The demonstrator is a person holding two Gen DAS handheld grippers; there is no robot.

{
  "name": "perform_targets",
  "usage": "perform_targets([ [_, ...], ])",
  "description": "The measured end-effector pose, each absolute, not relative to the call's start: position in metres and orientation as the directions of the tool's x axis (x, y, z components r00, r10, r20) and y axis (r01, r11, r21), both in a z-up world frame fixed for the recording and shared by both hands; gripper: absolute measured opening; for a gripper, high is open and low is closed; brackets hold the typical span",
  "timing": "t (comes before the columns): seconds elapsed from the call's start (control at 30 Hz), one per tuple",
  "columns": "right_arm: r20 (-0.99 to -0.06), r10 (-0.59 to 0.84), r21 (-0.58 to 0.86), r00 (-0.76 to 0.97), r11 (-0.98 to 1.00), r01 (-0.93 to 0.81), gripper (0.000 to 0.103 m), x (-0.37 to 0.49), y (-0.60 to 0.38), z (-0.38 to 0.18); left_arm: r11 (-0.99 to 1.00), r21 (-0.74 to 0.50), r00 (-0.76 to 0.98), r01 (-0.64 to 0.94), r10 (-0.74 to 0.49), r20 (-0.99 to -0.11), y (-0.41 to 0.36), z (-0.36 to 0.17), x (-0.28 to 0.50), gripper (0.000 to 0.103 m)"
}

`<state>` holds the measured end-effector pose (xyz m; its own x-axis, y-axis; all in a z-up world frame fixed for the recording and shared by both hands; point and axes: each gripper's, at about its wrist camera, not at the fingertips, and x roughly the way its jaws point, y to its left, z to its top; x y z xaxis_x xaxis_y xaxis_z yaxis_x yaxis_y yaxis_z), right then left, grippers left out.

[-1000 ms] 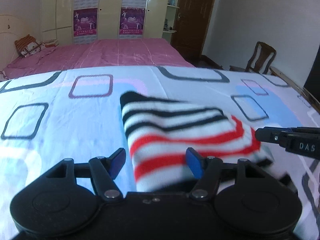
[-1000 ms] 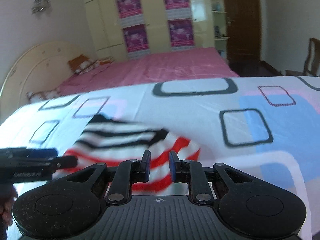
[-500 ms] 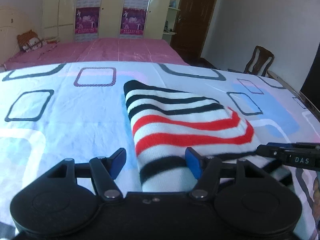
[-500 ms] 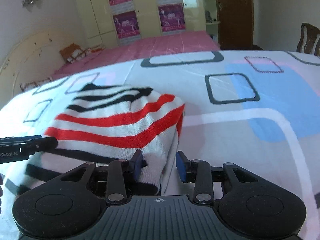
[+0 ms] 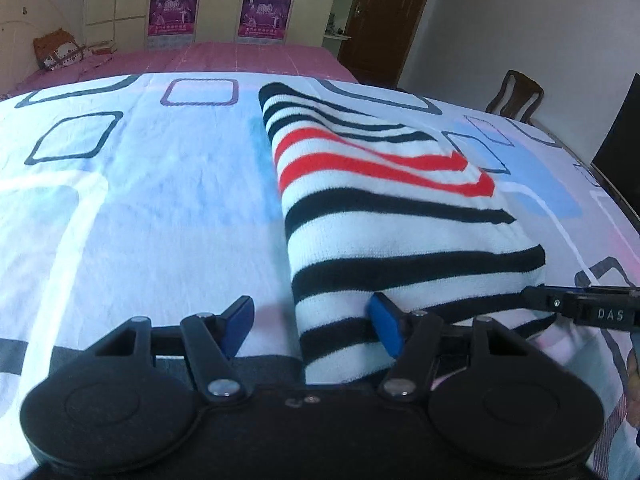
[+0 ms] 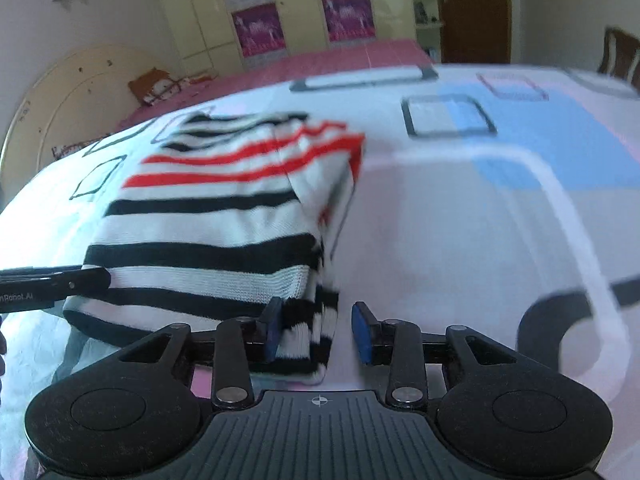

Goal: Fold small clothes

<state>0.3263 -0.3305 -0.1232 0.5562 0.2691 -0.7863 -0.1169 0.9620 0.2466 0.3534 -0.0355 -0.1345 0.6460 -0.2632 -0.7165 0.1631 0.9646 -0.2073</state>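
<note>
Left hand-held gripper (image 5: 310,322) — matte black body, two round discs at the lower corners, silver pivot screws, blue pads (image 5: 384,322). Right hand-held gripper (image 6: 316,330) — same black linkage, ribbed grey centre plate with a small crosshair mark, blue pads (image 6: 362,330); white lettering "DAS" on its side.

Bare bedsheet (image 5: 152,208) lies open left of the striped garment (image 5: 384,216) (and right of it too); the right tool (image 5: 580,308) crowds its near-right corner.
</note>
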Motion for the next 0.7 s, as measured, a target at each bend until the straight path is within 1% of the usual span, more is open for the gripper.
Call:
perform_targets([
  [0.1,-0.798,0.280,0.253,0.534,0.959,-0.124,0.036,0.326,-0.331,-0.121,0.961,-0.228,0.632,0.156,-0.275,-0.725,-0.030,-0.134,0.355,0.064],
  [0.2,-0.786,0.323,0.302,0.527,0.945,-0.128,0.036,0.329,-0.338,-0.113,0.959,-0.236,0.633,0.160,-0.283,-0.720,-0.030,-0.126,0.357,0.064],
  [0.27,-0.763,0.353,0.335,0.542,0.932,-0.135,0.036,0.332,-0.343,-0.103,0.958,-0.235,0.644,0.162,-0.283,-0.711,-0.031,-0.119,0.358,0.067],
  [0.33,-0.742,0.367,0.354,0.561,0.925,-0.137,0.036,0.338,-0.343,-0.096,0.957,-0.245,0.656,0.154,-0.285,-0.699,-0.034,-0.112,0.362,0.073],
  [0.4,-0.731,0.388,0.392,0.561,0.912,-0.120,0.037,0.350,-0.346,-0.094,0.953,-0.271,0.661,0.138,-0.292,-0.691,-0.034,-0.108,0.371,0.074],
  [0.43,-0.727,0.396,0.412,0.561,0.905,-0.106,0.039,0.357,-0.347,-0.094,0.948,-0.288,0.659,0.133,-0.302,-0.689,-0.035,-0.107,0.376,0.076],
  [0.5,-0.718,0.399,0.443,0.571,0.894,-0.068,0.068,0.371,-0.349,-0.096,0.941,-0.316,0.648,0.122,-0.317,-0.693,-0.036,-0.108,0.389,0.078],
  [0.6,-0.710,0.403,0.460,0.578,0.886,-0.053,0.070,0.393,-0.348,-0.102,0.924,-0.366,0.625,0.109,-0.350,-0.698,-0.037,-0.117,0.410,0.079],
  [0.7,-0.712,0.441,0.516,0.546,0.857,-0.019,0.070,0.413,-0.351,-0.119,0.897,-0.431,0.588,0.096,-0.400,-0.703,-0.035,-0.130,0.427,0.079],
])
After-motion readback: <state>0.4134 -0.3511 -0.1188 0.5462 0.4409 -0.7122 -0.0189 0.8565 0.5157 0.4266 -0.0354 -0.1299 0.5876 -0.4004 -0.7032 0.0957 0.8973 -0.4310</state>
